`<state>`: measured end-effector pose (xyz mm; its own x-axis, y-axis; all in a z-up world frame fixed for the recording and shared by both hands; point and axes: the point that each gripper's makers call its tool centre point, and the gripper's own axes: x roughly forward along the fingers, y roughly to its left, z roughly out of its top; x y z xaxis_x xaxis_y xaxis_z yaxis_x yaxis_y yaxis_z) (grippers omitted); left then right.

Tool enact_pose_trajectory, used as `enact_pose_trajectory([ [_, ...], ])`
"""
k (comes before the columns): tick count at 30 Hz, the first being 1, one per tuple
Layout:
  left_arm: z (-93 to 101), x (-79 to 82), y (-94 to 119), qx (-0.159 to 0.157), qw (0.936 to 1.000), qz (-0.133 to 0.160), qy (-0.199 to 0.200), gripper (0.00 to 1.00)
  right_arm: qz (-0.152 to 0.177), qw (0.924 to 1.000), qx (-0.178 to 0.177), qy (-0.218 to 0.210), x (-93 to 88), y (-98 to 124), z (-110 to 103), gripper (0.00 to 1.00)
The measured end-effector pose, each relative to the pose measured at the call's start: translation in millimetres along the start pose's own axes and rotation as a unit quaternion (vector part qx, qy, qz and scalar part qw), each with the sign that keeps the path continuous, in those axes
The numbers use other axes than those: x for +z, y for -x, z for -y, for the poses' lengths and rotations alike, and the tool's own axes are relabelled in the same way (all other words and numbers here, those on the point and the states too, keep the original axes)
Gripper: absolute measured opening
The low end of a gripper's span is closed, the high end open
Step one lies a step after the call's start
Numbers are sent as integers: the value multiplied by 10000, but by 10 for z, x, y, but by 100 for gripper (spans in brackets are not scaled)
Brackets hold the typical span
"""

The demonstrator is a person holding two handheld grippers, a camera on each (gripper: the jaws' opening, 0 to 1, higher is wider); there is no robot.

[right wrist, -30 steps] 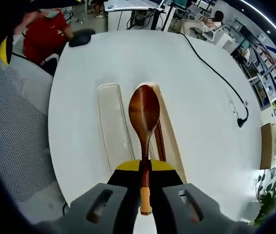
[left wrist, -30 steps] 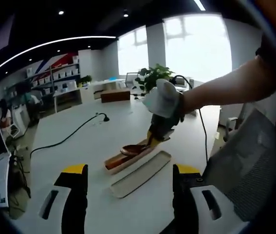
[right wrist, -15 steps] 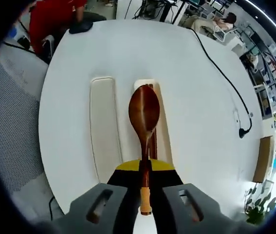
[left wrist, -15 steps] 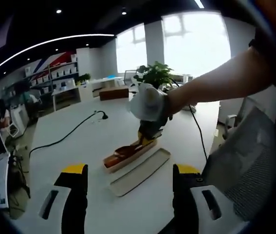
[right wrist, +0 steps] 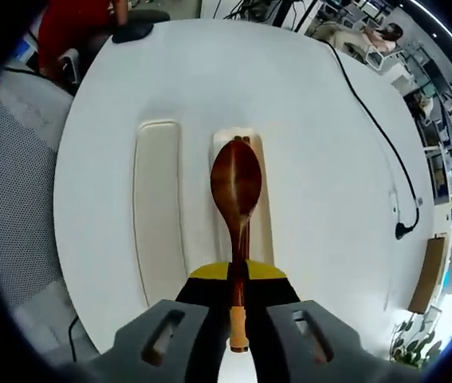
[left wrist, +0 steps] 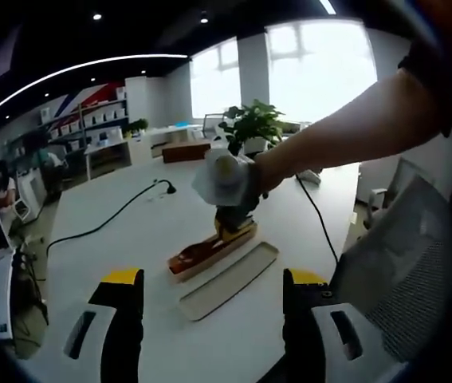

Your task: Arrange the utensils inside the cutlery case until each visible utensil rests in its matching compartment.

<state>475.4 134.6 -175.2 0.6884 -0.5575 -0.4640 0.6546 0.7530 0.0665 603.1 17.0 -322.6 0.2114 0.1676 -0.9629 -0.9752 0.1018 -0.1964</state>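
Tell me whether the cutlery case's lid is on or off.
Off. The lid lies flat on the table beside the open cutlery case, which the spoon is over.

No legible txt, labels or nos. anywhere

On the table (right wrist: 313,120) the case (right wrist: 264,209) and its lid (right wrist: 157,231) lie side by side, close but apart, the lid to the left in the right gripper view. The spoon (right wrist: 236,185) lies along the case, held at its handle by the right gripper (right wrist: 237,294), bowl pointing away. A cable (right wrist: 377,128) runs across the table well right of the case. In the left gripper view the lid (left wrist: 228,281) lies nearer than the case (left wrist: 210,251), and a plant (left wrist: 251,124) stands beyond the table. A chair (right wrist: 14,183) stands at the table's left edge.
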Motion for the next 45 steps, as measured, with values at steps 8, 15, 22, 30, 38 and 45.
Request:
enact_pose_trajectory([
  [8,8,-26,-4,-21,10000,-48,7,73,-30,10000,53,68,31,-78,-6,1],
  [15,10,-35,-10,-29,10000,-63,41,73,-47,10000,32,79,48,-123,36,1],
  [22,29,-64,-32,-73,9999,-133,37,73,13,9999,81,115,124,-184,30,2],
  [30,18,-81,-37,-56,9998,-166,48,73,37,9998,101,182,153,-224,24,2],
  [38,19,-89,-36,-59,9998,-175,59,73,75,9999,56,142,171,-224,44,2],
  [45,38,-88,-40,-96,9998,-175,60,73,123,9998,57,115,168,-215,45,2],
])
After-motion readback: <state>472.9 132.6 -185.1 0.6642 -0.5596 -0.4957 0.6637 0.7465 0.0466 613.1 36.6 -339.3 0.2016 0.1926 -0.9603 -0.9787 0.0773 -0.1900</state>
